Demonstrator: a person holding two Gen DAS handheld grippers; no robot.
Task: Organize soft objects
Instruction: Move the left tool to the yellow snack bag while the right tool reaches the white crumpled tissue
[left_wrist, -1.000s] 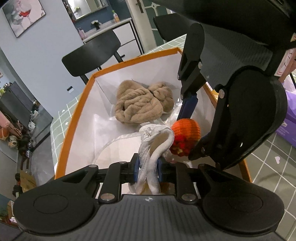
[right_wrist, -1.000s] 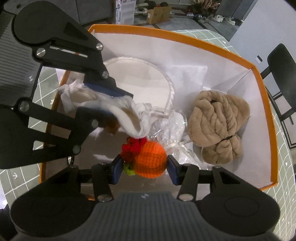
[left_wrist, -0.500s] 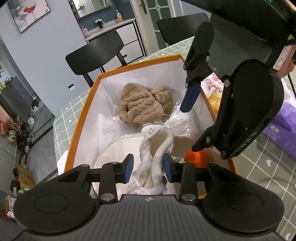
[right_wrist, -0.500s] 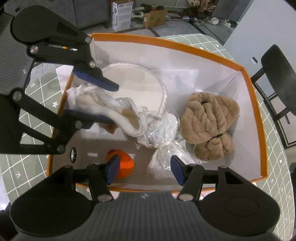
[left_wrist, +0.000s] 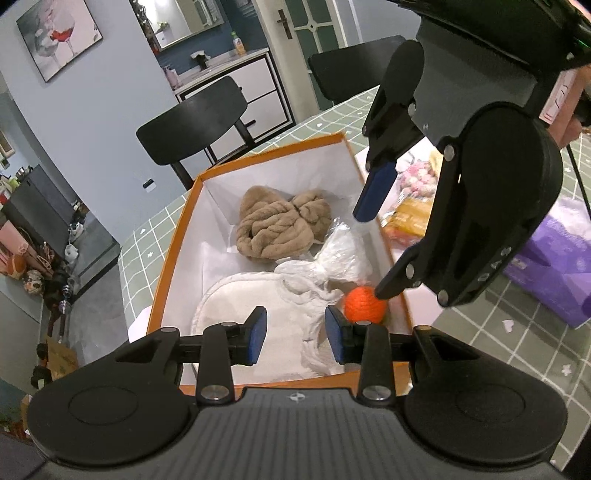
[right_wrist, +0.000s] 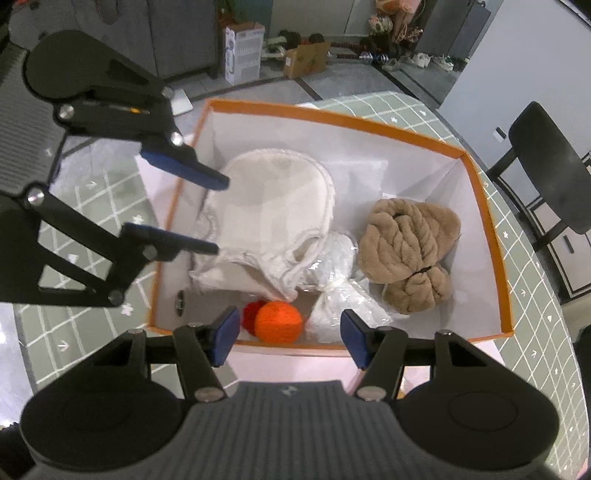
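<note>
Orange yarn makes the little ball (right_wrist: 277, 320), and it lies in the near corner of the white box (right_wrist: 388, 142). Beside it lie a creamy white cloth (right_wrist: 273, 218), a crinkly clear bag (right_wrist: 341, 295) and a fluffy tan bundle (right_wrist: 406, 243). The left claw (left_wrist: 294, 334) and right claw (right_wrist: 288, 334) both hang above the box, jaws apart, holding nothing. This drop-off step looks done. More soft things wait on the green surface (left_wrist: 517, 339), so next a claw must reach there.

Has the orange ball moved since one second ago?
Yes. The orange ball dropped from between the right gripper pads to the box floor, near its front wall.
</note>
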